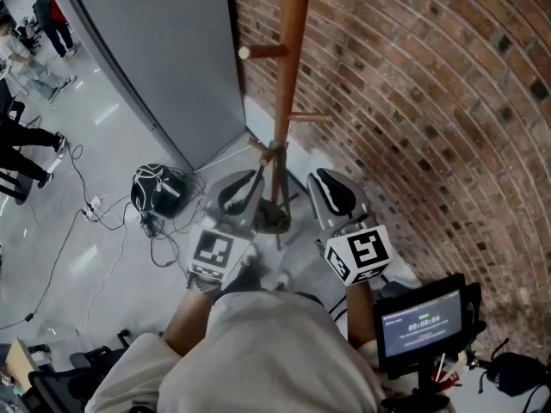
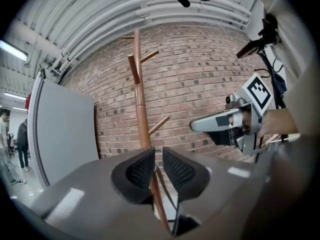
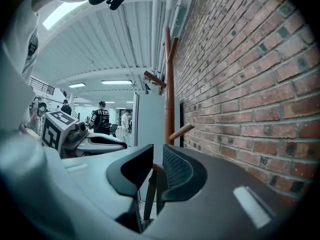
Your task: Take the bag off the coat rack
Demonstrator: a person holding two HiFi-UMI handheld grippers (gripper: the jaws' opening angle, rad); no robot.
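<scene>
Rack (image 1: 288,76) is cut off by the top edge in the head view. Its foot is covered by the bag (image 1: 274,218) and the grippers crowding in.

In the left gripper view, the bag's body is hidden behind the left gripper (image 2: 157,154). Only a thin strap (image 2: 170,197) is seen below the jaws, and the lower pole is lost there too.

The right gripper view is much the same. A strap (image 3: 150,190) is shown low between the jaws of the right gripper (image 3: 157,151), and the rest is blocked.

Print on the screen (image 1: 422,323) is too small to be read. People (image 1: 21,140) are clipped by the left edge.
</scene>
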